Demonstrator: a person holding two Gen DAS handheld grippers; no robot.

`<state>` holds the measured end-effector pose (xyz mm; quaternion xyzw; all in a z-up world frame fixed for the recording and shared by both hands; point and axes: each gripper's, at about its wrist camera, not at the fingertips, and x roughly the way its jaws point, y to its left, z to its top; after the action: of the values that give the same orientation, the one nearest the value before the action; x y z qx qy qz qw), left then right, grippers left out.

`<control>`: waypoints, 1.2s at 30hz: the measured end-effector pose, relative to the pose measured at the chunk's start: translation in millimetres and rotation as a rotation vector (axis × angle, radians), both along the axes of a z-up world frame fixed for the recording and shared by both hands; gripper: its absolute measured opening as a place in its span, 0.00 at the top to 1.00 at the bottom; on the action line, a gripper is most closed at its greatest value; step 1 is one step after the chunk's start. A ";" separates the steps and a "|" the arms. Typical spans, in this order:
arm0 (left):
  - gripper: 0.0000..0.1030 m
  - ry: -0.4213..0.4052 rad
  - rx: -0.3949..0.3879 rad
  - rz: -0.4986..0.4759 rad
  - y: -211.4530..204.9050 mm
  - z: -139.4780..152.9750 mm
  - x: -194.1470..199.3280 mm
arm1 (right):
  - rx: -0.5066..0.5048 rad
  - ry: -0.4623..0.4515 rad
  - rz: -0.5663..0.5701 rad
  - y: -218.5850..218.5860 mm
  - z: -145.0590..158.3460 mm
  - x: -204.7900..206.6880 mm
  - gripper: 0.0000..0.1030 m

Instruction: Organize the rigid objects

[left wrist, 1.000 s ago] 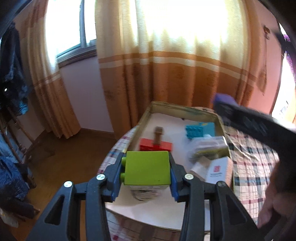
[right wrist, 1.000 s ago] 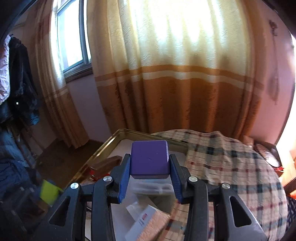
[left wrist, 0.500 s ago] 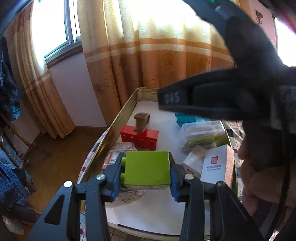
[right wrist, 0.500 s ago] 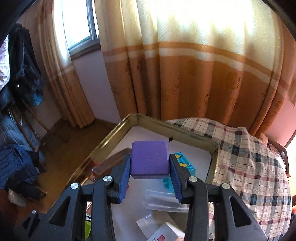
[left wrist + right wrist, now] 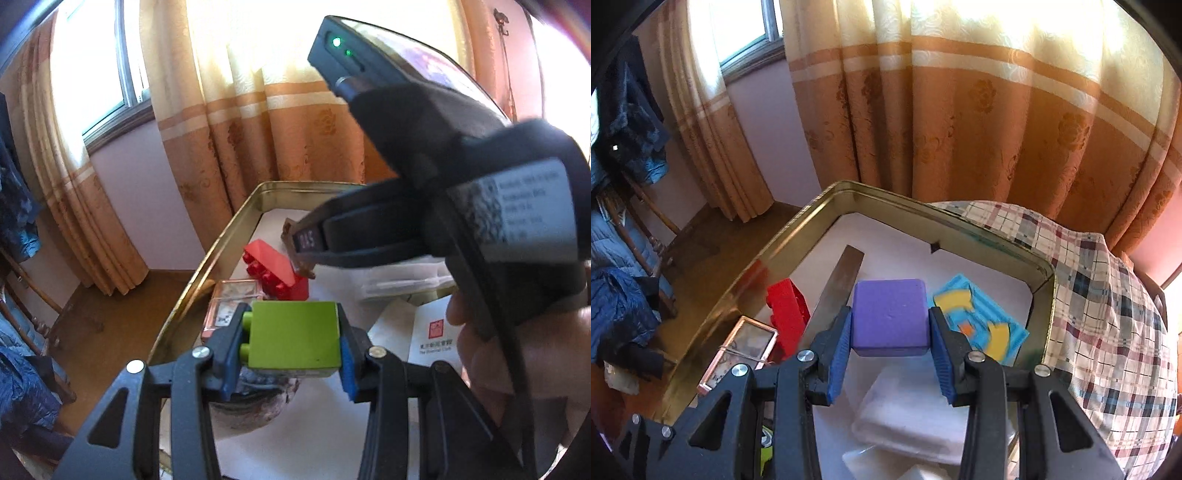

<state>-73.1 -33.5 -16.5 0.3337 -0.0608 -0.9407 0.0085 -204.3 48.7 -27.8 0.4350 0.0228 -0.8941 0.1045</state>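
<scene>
Purple block (image 5: 890, 314) clamped btwn right claw (image 5: 891, 349) pads.

At the bottom centre of the frame the left gripper (image 5: 293, 345) clamps a green block (image 5: 294, 335) between its blue pads, two studs facing left. Beyond it lies a gold metal tray (image 5: 207, 258) lined with white. Inside the tray, above the block, sits a red studded brick (image 5: 275, 271), with a small framed picture (image 5: 227, 302) just to its lower left. The right gripper's black body (image 5: 436, 177) fills the upper right, green lights lit near its top, held by a hand (image 5: 524, 354) at the right edge. A white box with a red seal (image 5: 436, 334) lies below it. Orange curtains (image 5: 280, 118) hang behind.
</scene>
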 end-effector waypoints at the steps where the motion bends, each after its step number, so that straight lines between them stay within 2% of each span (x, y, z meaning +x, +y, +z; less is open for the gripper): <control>1: 0.59 -0.012 0.008 0.000 -0.4 -3.1 -2.8 | 0.019 0.009 0.007 -1.3 0.0 -0.7 0.58; 4: 0.59 -0.058 0.073 0.010 -9.4 -6.4 -12.0 | 0.046 0.015 0.033 -4.9 -1.2 -3.1 0.58; 5: 0.59 -0.067 0.078 0.008 -9.8 -7.8 -12.5 | 0.046 0.021 0.038 -5.1 -1.4 -3.5 0.56; 6: 0.59 -0.074 0.086 0.002 -10.0 -7.7 -12.1 | 0.042 0.022 0.043 -4.8 -1.8 -3.7 0.48; 7: 0.54 -0.083 0.089 -0.006 -9.8 -6.9 -11.3 | 0.036 0.015 0.040 -3.6 -2.2 -4.5 0.42; 8: 0.46 -0.087 0.091 -0.008 -9.3 -7.2 -10.5 | 0.026 0.008 0.027 -0.6 -1.4 -4.9 0.32; 9: 0.40 -0.090 0.100 -0.009 -9.7 -6.6 -9.5 | -0.015 -0.008 0.028 5.3 -0.9 -5.6 0.25; 10: 0.23 -0.088 0.124 -0.015 -11.1 -4.2 -6.9 | -0.057 -0.022 0.034 8.7 0.1 -5.5 0.22; 11: 0.14 -0.079 0.133 -0.010 -11.6 -1.6 -4.1 | -0.096 -0.032 0.039 12.3 2.0 -4.7 0.16; 14: 0.02 -0.053 0.123 0.024 -13.7 1.9 2.9 | -0.156 -0.043 0.032 20.9 7.6 1.5 0.14; 21: 0.00 -0.073 0.129 0.016 -13.3 0.4 6.0 | -0.173 -0.021 0.027 21.3 12.8 19.4 0.14; 27: 0.00 -0.095 0.148 0.007 -18.5 -4.2 5.8 | -0.128 0.076 -0.011 25.8 22.3 43.6 0.14; 36: 0.00 -0.009 0.051 0.062 -6.6 -11.3 25.5 | -0.124 0.328 -0.233 62.2 34.6 114.0 0.14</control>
<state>-47.6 -40.1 -27.8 0.3399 -0.0265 -0.9397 0.0289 -90.3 110.9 6.7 0.2759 -0.0663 -0.9586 0.0218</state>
